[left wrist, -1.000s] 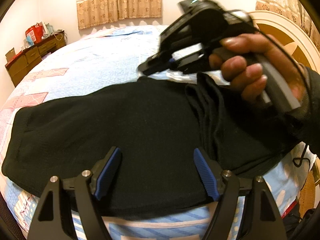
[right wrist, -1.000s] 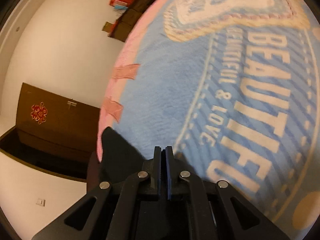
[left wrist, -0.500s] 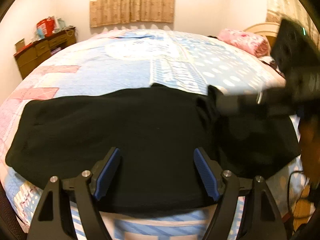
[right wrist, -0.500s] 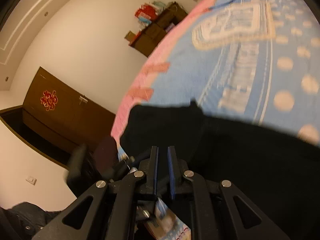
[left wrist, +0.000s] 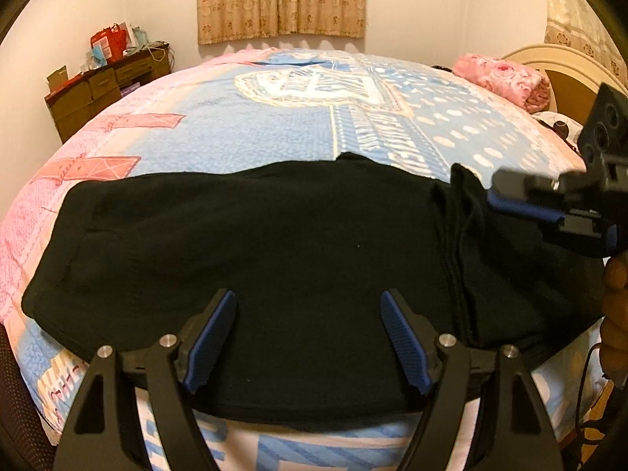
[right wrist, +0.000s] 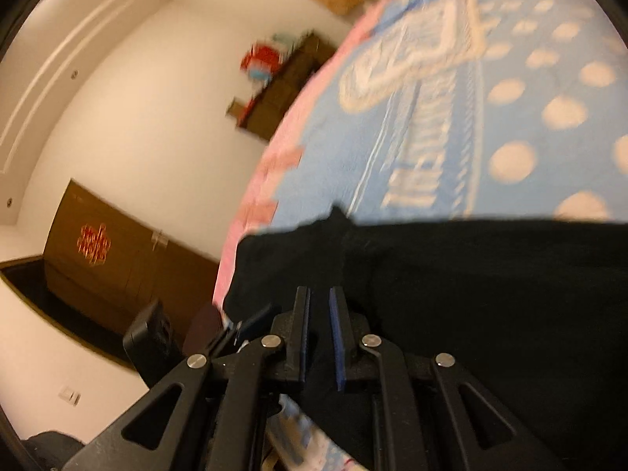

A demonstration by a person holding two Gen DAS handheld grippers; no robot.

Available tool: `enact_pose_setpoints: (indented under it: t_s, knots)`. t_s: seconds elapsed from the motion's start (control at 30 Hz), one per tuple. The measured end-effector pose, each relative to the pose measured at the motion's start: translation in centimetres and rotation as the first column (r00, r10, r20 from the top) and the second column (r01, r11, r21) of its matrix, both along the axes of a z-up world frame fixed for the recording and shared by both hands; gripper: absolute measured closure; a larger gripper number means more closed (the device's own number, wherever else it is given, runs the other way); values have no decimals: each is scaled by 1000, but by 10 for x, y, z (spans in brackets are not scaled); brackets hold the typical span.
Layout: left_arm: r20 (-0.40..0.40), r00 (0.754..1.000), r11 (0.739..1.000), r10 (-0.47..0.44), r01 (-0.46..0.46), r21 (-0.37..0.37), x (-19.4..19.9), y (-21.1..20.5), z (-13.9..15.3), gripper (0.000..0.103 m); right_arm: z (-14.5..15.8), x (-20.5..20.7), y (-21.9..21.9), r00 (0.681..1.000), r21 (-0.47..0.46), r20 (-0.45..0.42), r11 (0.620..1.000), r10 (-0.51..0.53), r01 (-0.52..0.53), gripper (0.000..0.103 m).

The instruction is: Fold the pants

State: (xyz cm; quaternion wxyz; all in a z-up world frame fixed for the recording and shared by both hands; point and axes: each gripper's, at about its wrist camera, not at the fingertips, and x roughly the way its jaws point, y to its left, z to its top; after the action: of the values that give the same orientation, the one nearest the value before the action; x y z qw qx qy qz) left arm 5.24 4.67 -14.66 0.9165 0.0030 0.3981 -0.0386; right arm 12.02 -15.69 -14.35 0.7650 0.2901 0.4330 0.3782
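Pants (left wrist: pixel 255 243) are lying folded along the bed's (left wrist: pixel 274 125) near edge. Left tool (left wrist: pixel 306 337) is hovering agape, empty. Right tool (right wrist: pixel 318 337) is parting, gripping nothing; its near pass risks dragging the bunched layers loose.

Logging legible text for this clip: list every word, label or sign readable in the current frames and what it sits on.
Nothing reads cleanly.
White lettering band on the blue blanket: too distorted and partly hidden by the black pants to read.
Oval emblem on the blanket: lettering too small.
Red ornamental sign on the dark wooden door: blurred, unreadable.
Red bags on the wooden dresser: print too small.
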Motion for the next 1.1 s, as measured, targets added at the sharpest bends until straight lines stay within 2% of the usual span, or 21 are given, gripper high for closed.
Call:
enact_pose_setpoints:
  t_s: [0.03, 0.1, 0.13, 0.23, 0.43, 0.5, 0.6, 0.67, 0.77, 0.87, 1.0, 1.1]
  knots:
    - [0, 1000, 1000, 0, 0, 1, 1, 1, 0, 23, -1, 1, -6, 1000, 7, 1, 1000, -26, 26, 73]
    - [0, 1000, 1000, 2, -2, 1, 2, 1, 0, 22, -9, 6, -11, 998, -26, -18, 998, -62, 61, 59]
    - [1, 1000, 1000, 3, -3, 2, 2, 1, -1, 22, -14, 9, -7, 999, -65, -17, 997, -45, 44, 63]
    - [4, 1000, 1000, 6, -6, 11, 3, 1, -2, 18, -9, 5, 4, 998, -161, 53, 987, -15, 23, 63]
    - [7, 1000, 1000, 15, -15, 22, 3, 2, -2, 12, -5, 0, -3, 999, -151, 32, 988, -40, 44, 62]
    - [7, 1000, 999, 23, -23, 26, 2, 2, -2, 9, 3, -9, -4, 996, -172, 61, 983, -60, 70, 62]
    - [4, 999, 999, 33, -33, 26, 3, 3, -3, 6, 22, -30, 0, 979, -282, 197, 953, -52, 107, 60]
    - [0, 999, 999, 38, -38, 22, 4, 5, -3, 5, 26, -42, 3, 969, -348, 244, 930, -26, 113, 57]
    - [-1, 999, 999, 44, -44, 17, 4, 7, -3, 5, 21, -59, 19, 961, -407, 274, 910, 45, 74, 57]
    - [4, 998, 998, 56, -56, 24, 2, 8, -1, 5, 7, -77, 42, 943, -503, 307, 863, 124, 50, 57]
    - [15, 997, 997, 75, -76, 25, 0, 14, 1, 5, -3, -86, 54, 922, -558, 349, 827, 166, 62, 57]
    - [10, 996, 995, 93, -93, 21, 2, 19, 1, 5, -1, -82, 48, 933, -536, 323, 843, 158, 43, 57]
